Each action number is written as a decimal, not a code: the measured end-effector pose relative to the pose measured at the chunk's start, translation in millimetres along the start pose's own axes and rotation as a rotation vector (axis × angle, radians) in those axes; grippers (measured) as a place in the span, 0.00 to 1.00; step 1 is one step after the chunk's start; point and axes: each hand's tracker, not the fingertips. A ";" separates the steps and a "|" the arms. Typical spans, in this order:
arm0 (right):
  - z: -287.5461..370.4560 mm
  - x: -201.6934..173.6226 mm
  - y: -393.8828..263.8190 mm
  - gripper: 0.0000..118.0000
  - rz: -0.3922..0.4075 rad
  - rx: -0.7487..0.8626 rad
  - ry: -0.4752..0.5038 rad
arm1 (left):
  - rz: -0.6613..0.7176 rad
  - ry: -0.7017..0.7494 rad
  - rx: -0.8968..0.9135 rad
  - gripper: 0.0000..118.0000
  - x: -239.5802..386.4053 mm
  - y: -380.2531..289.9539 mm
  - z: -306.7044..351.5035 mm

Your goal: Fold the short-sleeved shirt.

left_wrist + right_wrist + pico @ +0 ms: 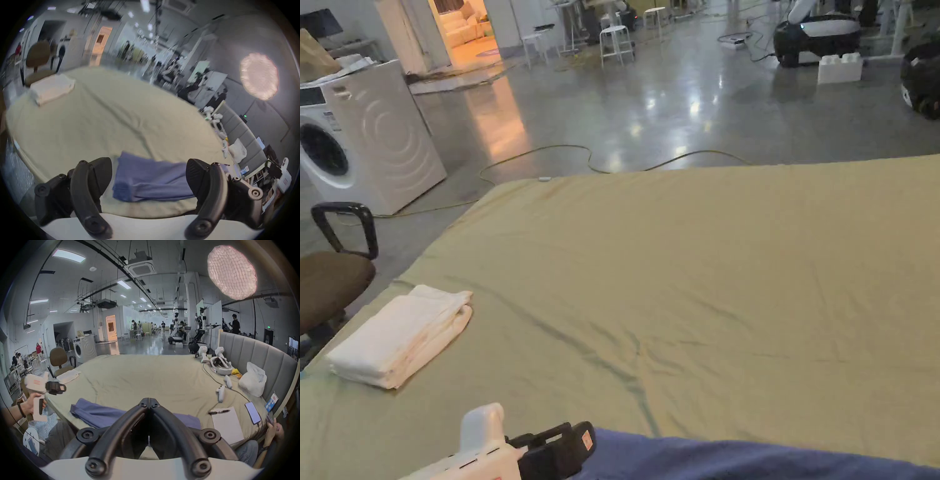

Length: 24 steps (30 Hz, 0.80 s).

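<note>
1. While the blue shirt [151, 178] lies folded into a narrow flat bundle at the near edge of the bed [700, 262], neither gripper touches it.
2. Seen from the left gripper view, the left gripper [149, 176] hangs just above the near edge with its fingers [100, 175] spread wide, the shirt showing in the gap between them.
3. Seen from the right gripper view, the right gripper [149, 400] has its fingers [129, 417] pressed together at the tips, gripping nothing, with the shirt [97, 410] lying on the sheet beyond and below them.
4. That same view shows the left gripper [56, 388] off to the left, held by a hand [30, 404] on its white handle, above the bed's left edge and apart from the shirt.
5. From the head view, the left gripper [565, 447] sits at the bottom edge, just left of the shirt [737, 459].
6. A folded white cloth [400, 334] rests near the bed's left edge, well apart from the shirt.
7. A brown chair [331, 281] stands beside that edge, with a washing machine [362, 137] farther back on the floor.
8. On the right side of the bed lie a clipboard [227, 423], a phone [252, 413], a white bag [253, 379] and white controllers [220, 391], near the grey headboard [259, 353].
</note>
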 end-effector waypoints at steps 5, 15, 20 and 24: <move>-10.9 7.9 -10.9 0.00 -0.064 -0.088 -0.001 | 0.279 -0.148 -0.156 0.83 -51.7 -11.0 -64.5; -20.3 13.0 -13.3 0.00 -0.151 -0.118 -0.009 | 0.442 -0.211 -0.207 0.14 -49.4 -38.7 -113.4; -17.9 16.9 -12.9 0.00 -0.152 -0.127 -0.018 | 0.498 -0.206 -0.138 0.09 -49.9 -29.6 -91.0; -13.1 23.4 -16.2 0.00 -0.172 -0.129 -0.019 | 0.456 -0.192 -0.044 0.09 -61.7 3.5 -53.7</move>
